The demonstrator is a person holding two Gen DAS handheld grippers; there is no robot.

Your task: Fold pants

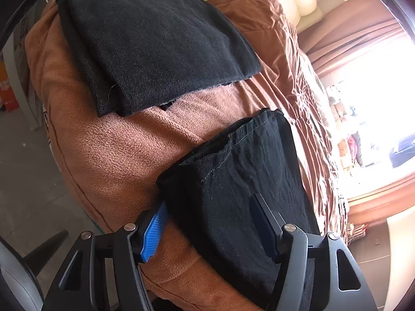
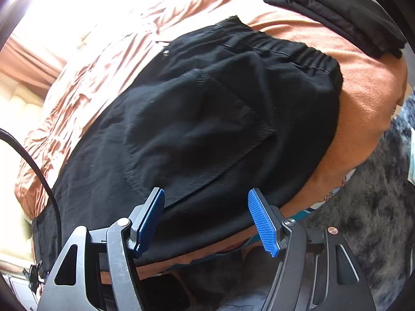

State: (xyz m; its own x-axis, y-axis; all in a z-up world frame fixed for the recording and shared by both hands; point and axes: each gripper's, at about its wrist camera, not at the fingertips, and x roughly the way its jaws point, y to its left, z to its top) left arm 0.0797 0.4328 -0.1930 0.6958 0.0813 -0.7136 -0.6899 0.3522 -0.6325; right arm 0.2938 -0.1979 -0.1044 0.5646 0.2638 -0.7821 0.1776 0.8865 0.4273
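Black pants lie flat on a brown blanket [image 1: 109,155] that covers a bed. The left wrist view shows the hem end of a pants leg [image 1: 233,171]. My left gripper [image 1: 208,202] stands open astride it, the blue pad [image 1: 154,230] at the cloth's left edge and the other finger over the cloth. In the right wrist view I see the waist end of the pants [image 2: 207,119], with the elastic waistband [image 2: 298,54] and a back pocket. My right gripper [image 2: 206,191] hangs open just above this cloth near the bed's edge, gripping nothing.
A folded dark garment [image 1: 155,46] lies further up the blanket, and folded black garments [image 2: 337,7] show at the far right. The bed drops off to grey floor [image 1: 28,171] and a dark shaggy rug [image 2: 368,207]. A black cable [image 2: 39,171] arcs at left. Curtains [image 1: 350,39] hang beyond.
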